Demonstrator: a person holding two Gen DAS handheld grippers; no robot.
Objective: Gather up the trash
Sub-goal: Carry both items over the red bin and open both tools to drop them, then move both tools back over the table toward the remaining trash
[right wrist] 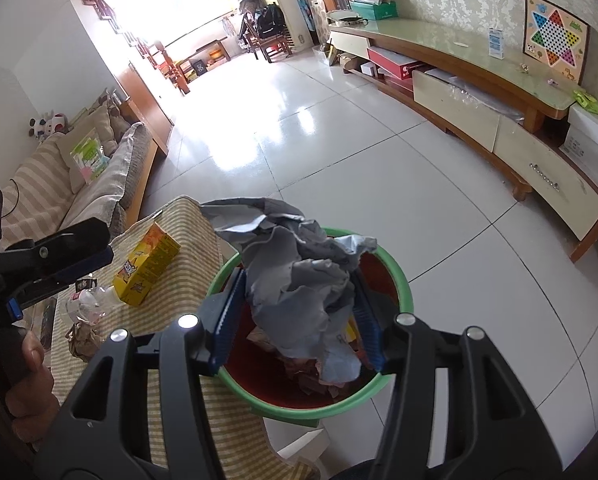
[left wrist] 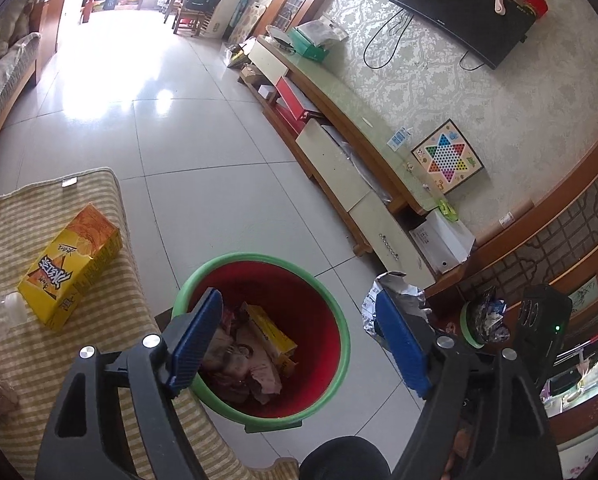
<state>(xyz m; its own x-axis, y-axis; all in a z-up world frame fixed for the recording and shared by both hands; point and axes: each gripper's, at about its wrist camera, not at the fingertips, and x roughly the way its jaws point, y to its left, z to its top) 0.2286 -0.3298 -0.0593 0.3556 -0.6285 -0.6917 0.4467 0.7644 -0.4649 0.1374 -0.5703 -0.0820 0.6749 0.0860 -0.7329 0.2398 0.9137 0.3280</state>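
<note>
A red bin with a green rim (left wrist: pixel 259 258) stands on the floor beside a low table under a striped cloth (left wrist: pixel 99 340). It holds a yellow box and crumpled wrappers (left wrist: pixel 255 360). My left gripper (left wrist: pixel 297 296) hangs open and empty over the bin. Behind its right finger shows crumpled silver foil (left wrist: pixel 399 290); whether they touch I cannot tell. In the right wrist view my right gripper (right wrist: pixel 299 276) is shut on a crumpled grey bag (right wrist: pixel 299 280) above the bin's rim (right wrist: pixel 399 280). On the table lie a yellow carton (left wrist: pixel 71 268), a clear bottle (right wrist: pixel 95 300) and brown crumpled paper (right wrist: pixel 83 338).
A long TV cabinet (right wrist: pixel 479 80) runs along the right wall, with a TV (left wrist: pixel 459 12) and a game board (left wrist: pixel 447 156) above it. A sofa (right wrist: pixel 67 184) stands at the left. Glossy tile floor (right wrist: pixel 319 152) stretches ahead. A hand (right wrist: pixel 27 380) holds the left gripper's handle.
</note>
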